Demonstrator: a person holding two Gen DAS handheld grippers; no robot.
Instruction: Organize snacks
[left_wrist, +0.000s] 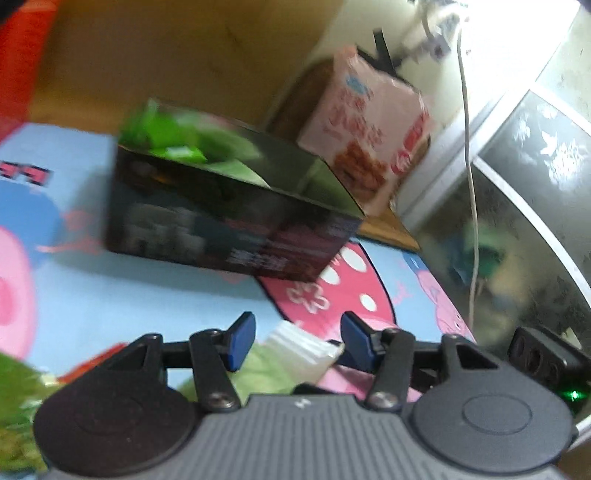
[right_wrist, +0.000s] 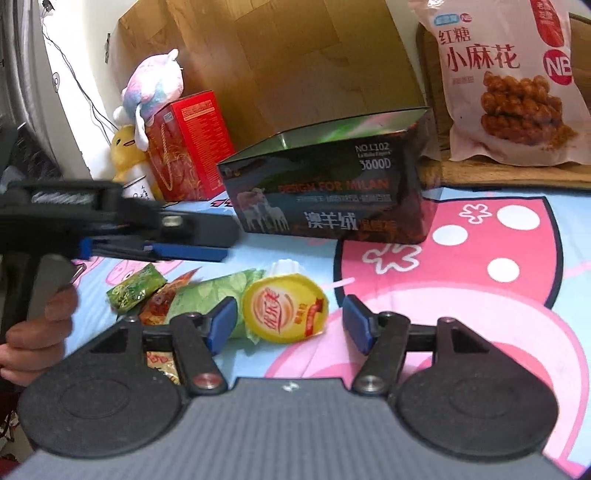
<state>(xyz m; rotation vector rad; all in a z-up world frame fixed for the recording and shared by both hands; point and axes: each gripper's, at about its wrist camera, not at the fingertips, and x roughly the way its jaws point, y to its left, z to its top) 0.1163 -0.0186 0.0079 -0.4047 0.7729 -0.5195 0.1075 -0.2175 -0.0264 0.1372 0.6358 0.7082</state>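
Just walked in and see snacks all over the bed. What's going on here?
A person holds a claw in each hand, sorting snacks into the open dark box on the cartoon sheet. The right claw is open over the yellow-lidded cup, not gripping it. The left claw is open too, with nothing in it. A few green packets are already in the box; other packets lie loose beside the cup.

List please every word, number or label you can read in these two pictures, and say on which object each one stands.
"红糖", "小麻花", "NB": pink snack bag, leaning at the back right.
"NO.L102", "3800D", "DESIGN FOR MILAN", "澳羊绒": front of the dark open box.
Yellow cup lid: red characters, too distorted to read.
Red box: print too small.
Green packets: blurred.
Left wrist view: all print smeared, nothing readable.
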